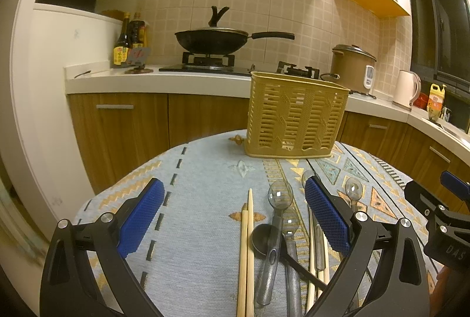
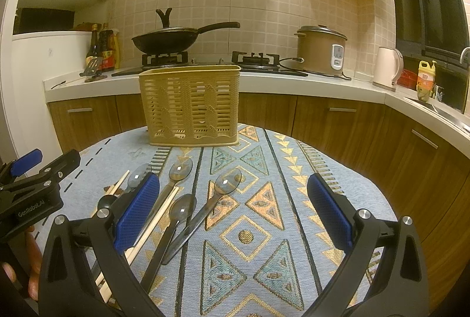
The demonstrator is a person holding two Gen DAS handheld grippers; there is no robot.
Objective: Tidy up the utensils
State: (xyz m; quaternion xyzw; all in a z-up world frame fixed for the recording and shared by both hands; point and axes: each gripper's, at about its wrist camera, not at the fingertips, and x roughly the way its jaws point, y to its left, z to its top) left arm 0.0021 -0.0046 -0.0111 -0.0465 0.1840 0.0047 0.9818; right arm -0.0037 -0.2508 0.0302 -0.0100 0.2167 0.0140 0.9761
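Left gripper [image 1: 232,217] and right gripper [image 2: 233,212] both hover side by side, jaws spread wide, holding nothing

My left tool [image 1: 232,217] hangs spread wide above the worktop [image 1: 199,199]. Bare cloth lies from 9 to 11 o'clock, an easy way in. Chopsticks [image 1: 246,252] and spoons [image 1: 279,199] crowd 12 to 2 o'clock. The yellow basket [image 1: 296,117] stands upright at 12, far side. My right tool [image 2: 233,208], also spread, has bare cloth from 12 to 3 o'clock.
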